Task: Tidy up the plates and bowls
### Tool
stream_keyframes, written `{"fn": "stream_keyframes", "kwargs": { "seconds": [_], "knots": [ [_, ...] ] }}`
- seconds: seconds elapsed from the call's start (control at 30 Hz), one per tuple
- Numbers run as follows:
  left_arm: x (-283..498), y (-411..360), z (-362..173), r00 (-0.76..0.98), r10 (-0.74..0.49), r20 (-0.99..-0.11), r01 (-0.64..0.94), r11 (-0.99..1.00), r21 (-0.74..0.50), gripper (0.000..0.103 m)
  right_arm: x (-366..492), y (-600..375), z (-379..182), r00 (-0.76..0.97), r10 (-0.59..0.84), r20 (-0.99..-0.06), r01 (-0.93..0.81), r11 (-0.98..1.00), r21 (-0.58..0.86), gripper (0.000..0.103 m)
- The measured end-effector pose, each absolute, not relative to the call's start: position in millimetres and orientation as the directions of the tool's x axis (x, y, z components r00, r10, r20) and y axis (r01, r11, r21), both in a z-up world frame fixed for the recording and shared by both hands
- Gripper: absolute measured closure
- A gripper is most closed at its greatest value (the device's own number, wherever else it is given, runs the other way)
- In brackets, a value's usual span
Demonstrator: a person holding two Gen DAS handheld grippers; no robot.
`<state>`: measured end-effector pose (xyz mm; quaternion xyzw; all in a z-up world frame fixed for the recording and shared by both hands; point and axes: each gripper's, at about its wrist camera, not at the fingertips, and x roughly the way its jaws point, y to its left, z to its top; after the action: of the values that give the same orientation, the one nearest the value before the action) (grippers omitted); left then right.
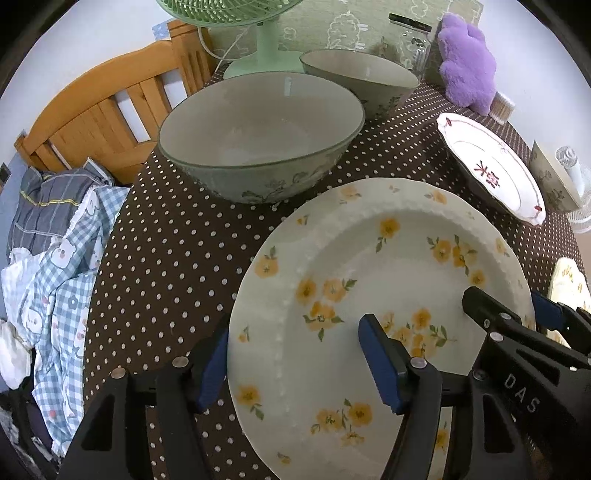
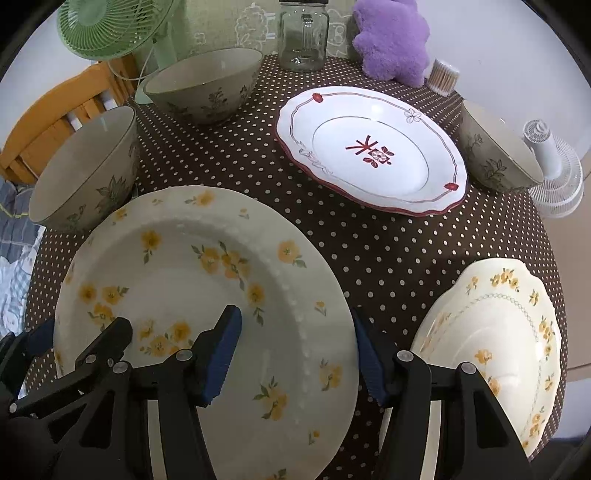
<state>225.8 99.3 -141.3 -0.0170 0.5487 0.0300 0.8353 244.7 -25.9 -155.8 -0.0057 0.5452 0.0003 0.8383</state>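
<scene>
A large plate with yellow flowers (image 1: 369, 280) (image 2: 207, 280) lies on the dotted table at the near edge. My left gripper (image 1: 295, 362) is open, its jaws astride the plate's left rim. My right gripper (image 2: 295, 354) is open, its jaws astride the plate's right rim; it also shows in the left wrist view (image 1: 513, 310). A large green bowl (image 1: 258, 136) (image 2: 85, 173) stands behind the plate on the left. A second green bowl (image 1: 362, 81) (image 2: 207, 85) is further back. A white plate with red marks (image 2: 373, 147) (image 1: 495, 166) lies mid-table. A cream scalloped plate (image 2: 495, 339) is near right. A third bowl (image 2: 495, 147) is far right.
A green fan (image 2: 110, 29), a glass jar (image 2: 303, 33), a purple plush (image 2: 391, 40) and a toothpick holder (image 2: 443, 75) stand at the back. A small white fan (image 2: 554, 173) leans at the right edge. A wooden bed frame (image 1: 110, 107) and bedding (image 1: 55, 258) lie to the left.
</scene>
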Motion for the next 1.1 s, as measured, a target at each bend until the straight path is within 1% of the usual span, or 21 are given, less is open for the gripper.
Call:
{"fn": "stream_keyframes", "kwargs": {
  "seconds": [0.2, 0.6, 1.1],
  "knots": [
    [216, 104, -139, 0.375, 0.027, -0.927, -0.078, 0.997, -0.003, 0.036, 235, -25, -152, 0.383, 0.005, -0.924, -0.003, 1.000, 0.004, 0.040],
    [193, 106, -116, 0.408, 0.008, -0.913, -0.066, 0.998, -0.021, 0.038, 205, -27, -124, 0.425, -0.006, -0.905, 0.013, 1.000, -0.001, 0.040],
    [172, 69, -89, 0.472, 0.003, -0.882, -0.025, 1.000, -0.010, 0.038, 177, -63, -99, 0.484, -0.008, -0.875, 0.051, 0.999, 0.019, 0.040]
  ]
}}
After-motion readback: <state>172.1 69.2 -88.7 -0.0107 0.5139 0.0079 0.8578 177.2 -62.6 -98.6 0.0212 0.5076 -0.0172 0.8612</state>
